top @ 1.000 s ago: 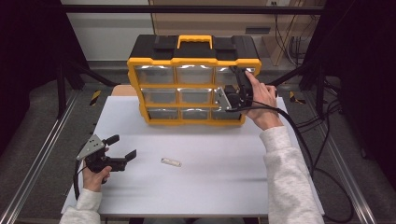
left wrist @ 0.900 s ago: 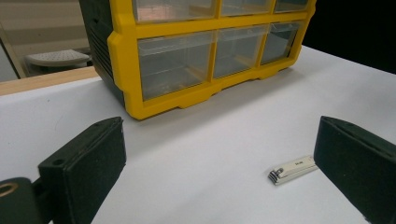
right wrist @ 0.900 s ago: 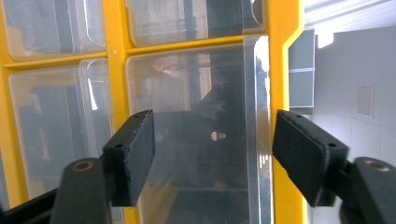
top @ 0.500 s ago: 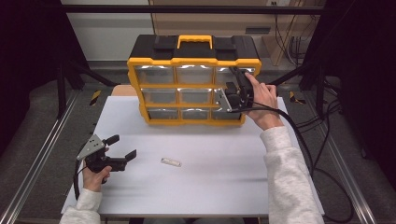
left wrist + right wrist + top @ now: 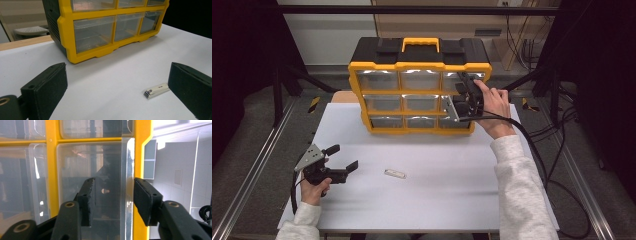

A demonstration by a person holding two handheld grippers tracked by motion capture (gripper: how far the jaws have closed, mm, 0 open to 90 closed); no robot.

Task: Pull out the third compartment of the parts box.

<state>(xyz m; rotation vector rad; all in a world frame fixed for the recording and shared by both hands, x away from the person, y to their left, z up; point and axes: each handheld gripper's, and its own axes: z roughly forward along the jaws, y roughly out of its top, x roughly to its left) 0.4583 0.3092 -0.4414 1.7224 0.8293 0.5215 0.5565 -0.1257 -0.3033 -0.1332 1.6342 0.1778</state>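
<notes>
A yellow and black drawer organizer point(image 5: 419, 65) stands at the far side of the white table point(image 5: 437, 200); its clear drawers also face the left gripper view point(image 5: 65, 37). My right gripper point(image 5: 460, 101) is at the middle drawer of the right column point(image 5: 75, 182). Its jaws point(image 5: 113, 197) have just been closing, with the drawer's clear right edge between them and a gap still visible at the left pad. A small nail clipper point(image 5: 394, 173) lies on the table, seen near my right jaw in the left gripper view point(image 5: 156, 90). My left gripper point(image 5: 344, 157) rests open at the near left point(image 5: 117, 85), holding nothing.
The organizer's yellow carry handle point(image 5: 420, 44) sits on its black lid. A black cable point(image 5: 537, 160) trails from the right gripper off the table's right side. Metal rails run along both sides of the table.
</notes>
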